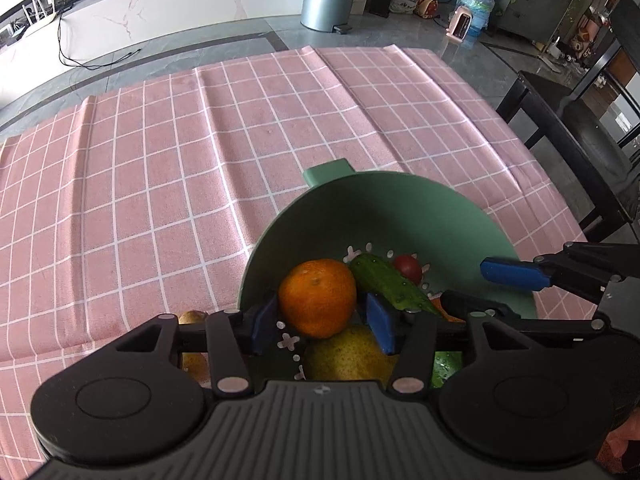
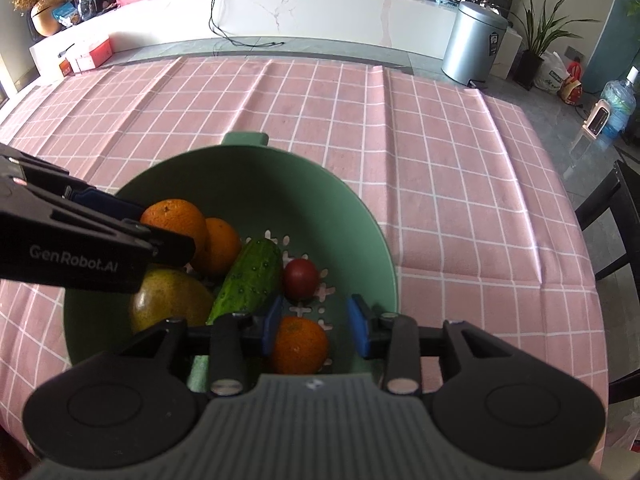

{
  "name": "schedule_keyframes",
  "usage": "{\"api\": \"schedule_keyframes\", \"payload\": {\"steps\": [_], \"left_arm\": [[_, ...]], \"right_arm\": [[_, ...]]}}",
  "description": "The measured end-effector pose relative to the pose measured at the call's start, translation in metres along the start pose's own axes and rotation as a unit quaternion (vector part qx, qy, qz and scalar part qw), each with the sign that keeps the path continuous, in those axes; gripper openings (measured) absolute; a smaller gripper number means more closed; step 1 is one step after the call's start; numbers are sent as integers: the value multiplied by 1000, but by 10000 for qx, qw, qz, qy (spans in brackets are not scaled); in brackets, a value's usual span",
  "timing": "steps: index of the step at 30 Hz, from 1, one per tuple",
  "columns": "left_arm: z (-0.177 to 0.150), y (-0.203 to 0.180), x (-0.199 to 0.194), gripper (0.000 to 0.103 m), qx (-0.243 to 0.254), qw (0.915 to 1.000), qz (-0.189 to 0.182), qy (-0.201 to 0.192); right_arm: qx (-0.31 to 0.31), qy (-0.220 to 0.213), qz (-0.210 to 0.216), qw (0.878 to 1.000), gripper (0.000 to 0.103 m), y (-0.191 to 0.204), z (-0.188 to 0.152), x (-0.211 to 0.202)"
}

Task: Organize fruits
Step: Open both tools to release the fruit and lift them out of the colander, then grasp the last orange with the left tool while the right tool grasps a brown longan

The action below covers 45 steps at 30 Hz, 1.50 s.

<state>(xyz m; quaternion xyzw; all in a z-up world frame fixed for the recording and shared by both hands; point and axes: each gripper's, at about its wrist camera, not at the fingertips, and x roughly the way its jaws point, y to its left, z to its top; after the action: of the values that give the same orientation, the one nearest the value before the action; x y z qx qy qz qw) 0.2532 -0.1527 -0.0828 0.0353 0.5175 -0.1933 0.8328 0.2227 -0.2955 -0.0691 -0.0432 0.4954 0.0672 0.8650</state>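
A green colander (image 2: 248, 184) stands on the pink checked tablecloth and holds three oranges, a cucumber (image 2: 248, 280), a small red tomato (image 2: 301, 278) and a yellow-green mango (image 2: 168, 300). My left gripper (image 1: 320, 320) is shut on an orange (image 1: 317, 298) over the colander (image 1: 384, 208); this orange also shows in the right wrist view (image 2: 174, 218). My right gripper (image 2: 314, 324) is open inside the colander, its pads either side of another orange (image 2: 299, 345), apart from it.
The pink tablecloth (image 2: 440, 184) spreads behind and to both sides of the colander. A small yellowish fruit (image 1: 192, 318) lies on the cloth left of the colander. A dark chair (image 1: 580, 132) stands at the table's right edge.
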Motion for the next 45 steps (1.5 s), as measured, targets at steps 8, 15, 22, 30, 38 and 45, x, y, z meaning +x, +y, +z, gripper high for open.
{"api": "schedule_keyframes", "payload": {"steps": [8, 15, 22, 30, 38, 45], "left_arm": [[-12, 0, -60, 63, -14, 9978, -130, -649], [-33, 7, -114, 63, 474, 9926, 196, -1097], [-67, 18, -128, 64, 990, 9863, 515, -1212], [-97, 47, -114, 64, 726, 9910, 509, -1001], [-111, 70, -108, 64, 605, 9933, 474, -867], [-109, 87, -97, 64, 462, 9947, 451, -799]], "right_arm": [[44, -401, 0, 9992, 53, 14, -1, -46], [571, -992, 200, 9932, 65, 42, -25, -89], [840, -1326, 336, 9870, 68, 86, -58, -102], [713, -1051, 446, 9909, 68, 127, -83, -89], [646, -899, 432, 9929, 68, 146, -88, -73], [637, -874, 243, 9938, 68, 162, -87, -50]]}}
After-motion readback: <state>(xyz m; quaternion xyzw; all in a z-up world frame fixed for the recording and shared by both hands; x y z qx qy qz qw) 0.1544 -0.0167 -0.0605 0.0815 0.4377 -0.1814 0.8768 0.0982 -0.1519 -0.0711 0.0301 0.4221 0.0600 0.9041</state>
